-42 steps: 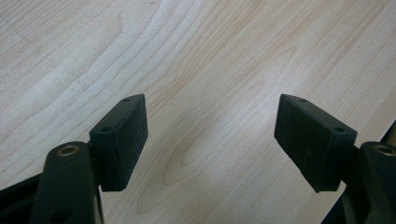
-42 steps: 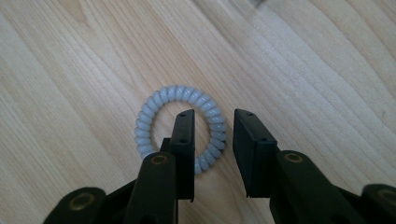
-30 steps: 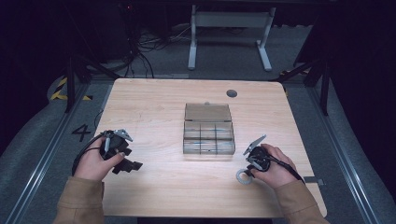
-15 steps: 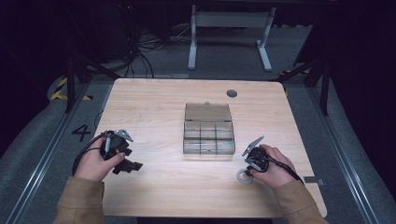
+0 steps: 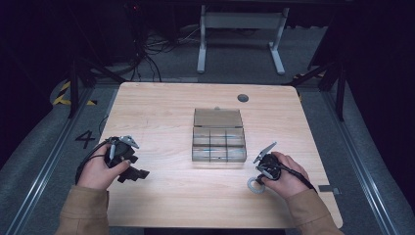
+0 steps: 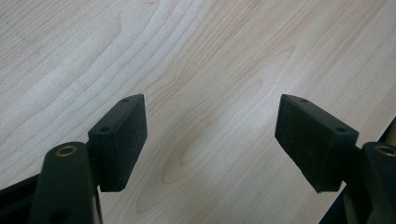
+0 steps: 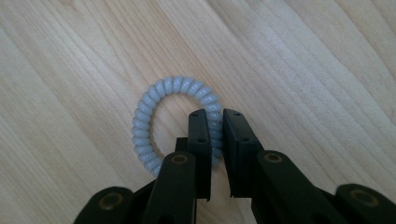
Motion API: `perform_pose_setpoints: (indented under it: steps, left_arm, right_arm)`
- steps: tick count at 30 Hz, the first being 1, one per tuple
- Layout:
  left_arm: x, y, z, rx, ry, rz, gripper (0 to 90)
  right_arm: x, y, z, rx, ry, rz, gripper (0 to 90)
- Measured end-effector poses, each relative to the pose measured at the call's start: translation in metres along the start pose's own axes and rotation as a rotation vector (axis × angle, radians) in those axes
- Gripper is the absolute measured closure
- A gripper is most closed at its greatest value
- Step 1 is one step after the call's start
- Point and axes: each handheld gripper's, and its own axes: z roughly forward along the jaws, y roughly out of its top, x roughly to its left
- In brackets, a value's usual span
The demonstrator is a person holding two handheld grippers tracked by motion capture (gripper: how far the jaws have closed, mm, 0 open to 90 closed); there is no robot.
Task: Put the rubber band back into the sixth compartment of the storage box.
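Note:
A pale blue spiral hair tie (image 7: 159, 107) lies on the wooden table (image 5: 161, 112) at the front right, also seen as a hair tie (image 5: 253, 186) in the high view. My right gripper (image 7: 215, 122) is shut on one side of its coil, the two jaws pinching the ring's near-right edge. My right gripper (image 5: 258, 180) points toward the table's front. At the front left, my left gripper (image 6: 210, 126) stands open over bare wood with nothing between its pads; in the high view the left gripper (image 5: 137, 174) points right.
A clear plastic compartment box (image 5: 218, 141) with its lid folded back sits at the table's middle, between the two hands. A dark round grommet (image 5: 242, 98) is set near the far edge. Metal desk legs and cables lie on the floor beyond.

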Motion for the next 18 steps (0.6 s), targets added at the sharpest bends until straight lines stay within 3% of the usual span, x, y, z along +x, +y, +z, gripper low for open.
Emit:
perform_pose_setpoints:
  steps: [18]
  left_arm:
    - [0.000, -0.001, -0.002, -0.006, 0.001, -0.010, 26.1]
  right_arm:
    - [-0.004, 0.002, -0.035, -0.111, 0.032, 0.023, 83.2]
